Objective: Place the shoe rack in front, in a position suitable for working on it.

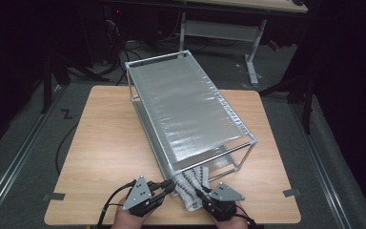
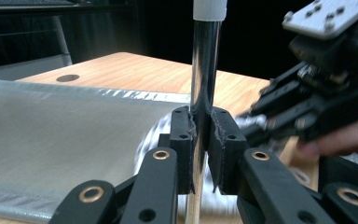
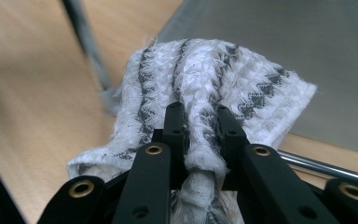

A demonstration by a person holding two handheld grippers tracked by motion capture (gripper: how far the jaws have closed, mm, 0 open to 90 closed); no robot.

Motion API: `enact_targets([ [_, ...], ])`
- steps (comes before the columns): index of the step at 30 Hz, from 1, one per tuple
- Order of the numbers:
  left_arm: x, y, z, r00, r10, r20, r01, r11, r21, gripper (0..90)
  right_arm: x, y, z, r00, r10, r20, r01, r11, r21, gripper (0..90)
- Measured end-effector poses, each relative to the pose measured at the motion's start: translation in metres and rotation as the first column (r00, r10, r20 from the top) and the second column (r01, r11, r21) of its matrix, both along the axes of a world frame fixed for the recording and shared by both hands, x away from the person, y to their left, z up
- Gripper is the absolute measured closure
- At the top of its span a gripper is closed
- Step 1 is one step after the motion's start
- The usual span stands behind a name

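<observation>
- The left gripper [image 2: 200, 135] was clamped on the chrome post [image 2: 204, 70] at the near corner of the wire rack [image 1: 240, 126], steadying it.
- The right gripper [image 3: 199, 123] pinched a fold of the white-and-grey cloth [image 3: 205, 79], which lay at the rack's near open end, partly on the wooden table [image 1: 105, 143].
- The step in hand looked like wiping the lower shelf; next, the cloth needed pushing inward along it while the post stayed held.

Dim room around a lit wooden table

The wooden table [image 1: 109, 138] stands on grey carpet [image 1: 24, 157] in the only bright patch. Beyond its far edge stands a white-legged desk [image 1: 248, 28], with dark cables [image 1: 124, 47] on the floor between them. Left of the table runs a metal floor rail [image 1: 21, 152], right of it another rail [image 1: 321, 167]. Everything farther back is black.
</observation>
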State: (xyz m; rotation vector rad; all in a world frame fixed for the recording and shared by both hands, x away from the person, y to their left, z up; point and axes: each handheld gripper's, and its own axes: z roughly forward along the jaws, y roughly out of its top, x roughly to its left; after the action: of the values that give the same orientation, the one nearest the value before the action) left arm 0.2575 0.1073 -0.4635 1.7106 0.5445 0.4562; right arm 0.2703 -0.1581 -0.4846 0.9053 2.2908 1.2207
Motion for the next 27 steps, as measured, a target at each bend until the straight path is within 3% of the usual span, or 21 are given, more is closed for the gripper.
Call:
enact_targets([
  [2, -0.001, -0.002, 0.0, 1.0, 0.0, 0.006, 0.0, 1.0, 0.002, 80.7, -0.001, 0.013, -0.005, 0.999, 0.04, -0.021, -0.04, 0.999, -0.019, 77.9],
  [5, -0.002, -0.002, 0.0, 1.0, 0.001, 0.004, -0.001, 1.0, 0.004, 80.7, -0.001, 0.02, -0.01, 0.9981, 0.047, -0.04, -0.048, 0.998, -0.047, 77.7],
  [6, -0.002, -0.002, 0.0, 1.0, 0.001, 0.004, -0.001, 1.0, 0.005, 80.7, 0.002, 0.022, -0.015, 0.9983, 0.039, -0.042, -0.043, 0.995, -0.094, 77.7],
  [7, -0.002, -0.002, 0.0, 1.0, 0.001, 0.004, -0.001, 1.0, 0.005, 80.7, 0.002, 0.022, -0.015, 0.9983, 0.039, -0.042, -0.043, 0.995, -0.094, 77.7],
  [13, -0.003, -0.001, 0.0, 1.0, 0.003, 0.003, -0.003, 1.0, 0.001, 80.7, 0.008, 0.01, -0.017, 0.9981, -0.035, -0.051, 0.028, 0.992, -0.12, 77.4],
  [16, -0.004, -0.001, -0.001, 1.0, 0.002, 0.005, -0.002, 1.0, 0.002, 80.8, 0.013, -0.006, -0.017, 0.9937, -0.099, -0.053, 0.092, 0.988, -0.123, 77.2],
  [18, -0.003, -0.001, 0.0, 1.0, 0.0, 0.005, 0.0, 1.0, 0.003, 80.8, 0.015, -0.009, -0.017, 0.9927, -0.11, -0.049, 0.103, 0.986, -0.127, 77.2],
  [20, -0.004, -0.001, 0.0, 1.0, -0.001, 0.005, 0.001, 1.0, 0.004, 80.8, 0.02, -0.024, -0.017, 0.9847, -0.166, -0.053, 0.159, 0.98, -0.122, 77.2],
  [21, -0.004, -0.001, 0.0, 1.0, -0.001, 0.005, 0.001, 1.0, 0.004, 80.8, 0.02, -0.024, -0.017, 0.9847, -0.166, -0.053, 0.159, 0.98, -0.122, 77.2],
  [22, -0.004, -0.001, 0.0, 1.0, -0.001, 0.006, 0.001, 1.0, 0.004, 80.8, 0.025, -0.034, -0.017, 0.9771, -0.205, -0.056, 0.198, 0.973, -0.119, 77.2],
  [25, -0.004, -0.001, 0.0, 1.0, -0.001, 0.005, 0.001, 1.0, 0.003, 80.8, 0.029, -0.043, -0.018, 0.9697, -0.239, -0.053, 0.231, 0.965, -0.122, 77.3],
  [27, -0.004, -0.001, 0.0, 1.0, -0.001, 0.005, 0.001, 1.0, 0.005, 80.8, 0.033, -0.053, -0.018, 0.9587, -0.278, -0.061, 0.27, 0.956, -0.114, 77.3],
])
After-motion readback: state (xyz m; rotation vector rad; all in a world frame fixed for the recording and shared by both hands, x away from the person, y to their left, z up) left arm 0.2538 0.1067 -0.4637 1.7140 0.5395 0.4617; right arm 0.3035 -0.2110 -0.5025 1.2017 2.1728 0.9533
